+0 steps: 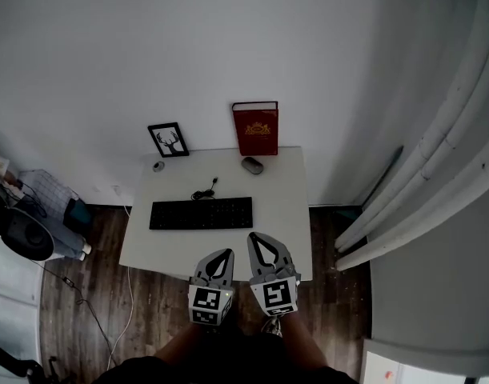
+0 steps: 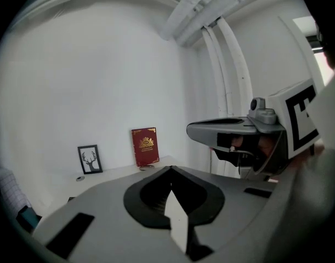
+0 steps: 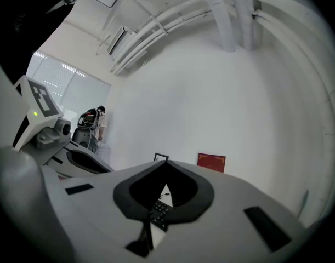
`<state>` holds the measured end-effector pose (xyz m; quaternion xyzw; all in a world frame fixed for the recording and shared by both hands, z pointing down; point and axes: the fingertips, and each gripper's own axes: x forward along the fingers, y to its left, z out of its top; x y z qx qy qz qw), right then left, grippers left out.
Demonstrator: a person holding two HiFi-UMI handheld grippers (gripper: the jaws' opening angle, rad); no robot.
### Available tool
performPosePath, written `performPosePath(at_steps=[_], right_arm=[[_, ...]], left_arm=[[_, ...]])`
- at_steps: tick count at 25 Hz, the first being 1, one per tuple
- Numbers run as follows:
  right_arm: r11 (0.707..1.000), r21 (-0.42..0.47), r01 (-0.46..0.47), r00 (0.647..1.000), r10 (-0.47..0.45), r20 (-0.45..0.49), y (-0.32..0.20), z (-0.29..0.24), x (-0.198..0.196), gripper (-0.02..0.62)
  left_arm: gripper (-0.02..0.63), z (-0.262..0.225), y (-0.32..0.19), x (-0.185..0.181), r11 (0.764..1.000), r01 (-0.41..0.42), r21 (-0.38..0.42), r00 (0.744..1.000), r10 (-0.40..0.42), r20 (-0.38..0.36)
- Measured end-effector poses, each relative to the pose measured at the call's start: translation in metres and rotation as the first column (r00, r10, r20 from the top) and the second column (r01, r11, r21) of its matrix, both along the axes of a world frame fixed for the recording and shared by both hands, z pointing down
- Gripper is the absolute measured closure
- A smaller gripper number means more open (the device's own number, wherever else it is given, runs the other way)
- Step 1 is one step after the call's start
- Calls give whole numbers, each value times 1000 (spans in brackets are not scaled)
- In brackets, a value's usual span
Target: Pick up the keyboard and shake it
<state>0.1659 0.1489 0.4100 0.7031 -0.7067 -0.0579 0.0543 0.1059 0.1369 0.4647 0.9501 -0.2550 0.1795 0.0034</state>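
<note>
Head view | keyboard (image 1: 201, 214) black, flat on white table (image 1: 284, 214), cable (image 1: 204, 192) coiled behind | left gripper (image 1: 225, 253), right gripper (image 1: 254, 237) closed, empty

We find the keyboard (image 1: 201, 213) lying across the middle of the desk (image 1: 284, 202), with its cable (image 1: 204, 192) curled just behind it. Along the back edge, against the wall, a picture frame (image 1: 168, 140) stands at the left and a book (image 1: 255, 128) to its right. A small round object (image 1: 158, 166) lies just before the frame, and a mouse (image 1: 252, 165) just before the book. The left tongs (image 1: 226, 254) and right tongs (image 1: 252, 237) hang side by side over the desk's near edge, apart from the keyboard.
</note>
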Motion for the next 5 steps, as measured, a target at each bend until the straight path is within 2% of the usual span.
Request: performPosePath(at_steps=[5], right_arm=[[1000,-12,15,1000,-15,-19,-3,-7,-2,574]], left_arm=[[604,-6,2,9,999,-36,18,999,36,8]])
